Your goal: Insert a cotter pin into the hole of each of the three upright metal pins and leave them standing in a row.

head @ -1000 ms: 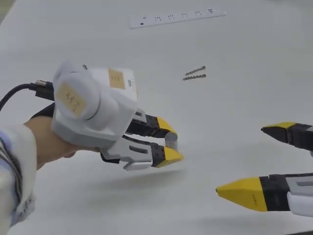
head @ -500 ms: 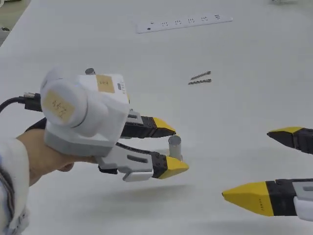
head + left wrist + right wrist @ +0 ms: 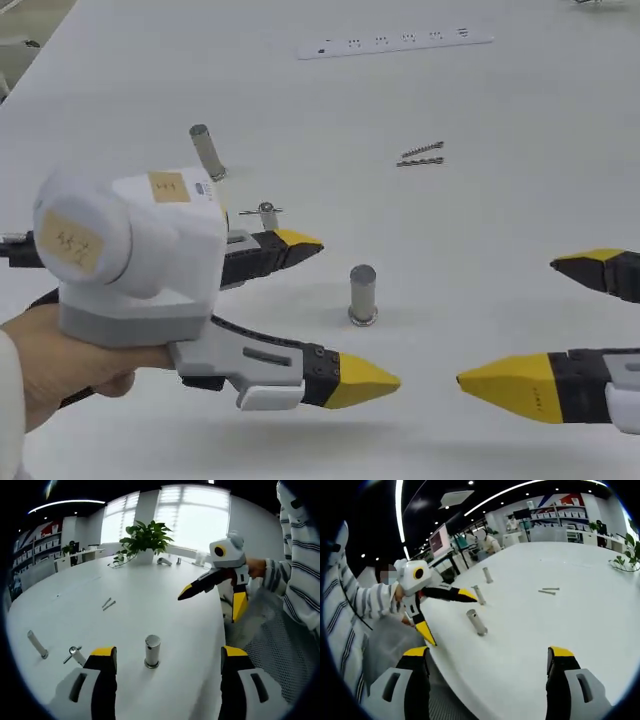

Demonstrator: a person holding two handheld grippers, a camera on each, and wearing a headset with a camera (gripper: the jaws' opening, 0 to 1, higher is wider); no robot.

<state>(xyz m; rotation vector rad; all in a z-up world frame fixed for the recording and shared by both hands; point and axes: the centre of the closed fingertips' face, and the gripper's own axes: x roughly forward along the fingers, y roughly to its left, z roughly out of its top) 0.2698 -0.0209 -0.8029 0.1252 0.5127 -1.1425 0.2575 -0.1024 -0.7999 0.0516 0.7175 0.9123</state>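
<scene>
Right gripper [image 3: 506,322] cropped, cottered pin [image 3: 267,214] half hidden

An upright metal pin [image 3: 362,292] stands free between the wide-spread left tongs [image 3: 359,312].

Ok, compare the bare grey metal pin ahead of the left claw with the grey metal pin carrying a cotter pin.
The bare grey metal pin has nothing through its top; the cottered grey metal pin has a wire cotter pin crosswise through it. The bare pin stands ahead of the open left claw, between its jaws; the cottered one stands outside them, beside one jaw. Both are upright cylinders on the white table.
</scene>
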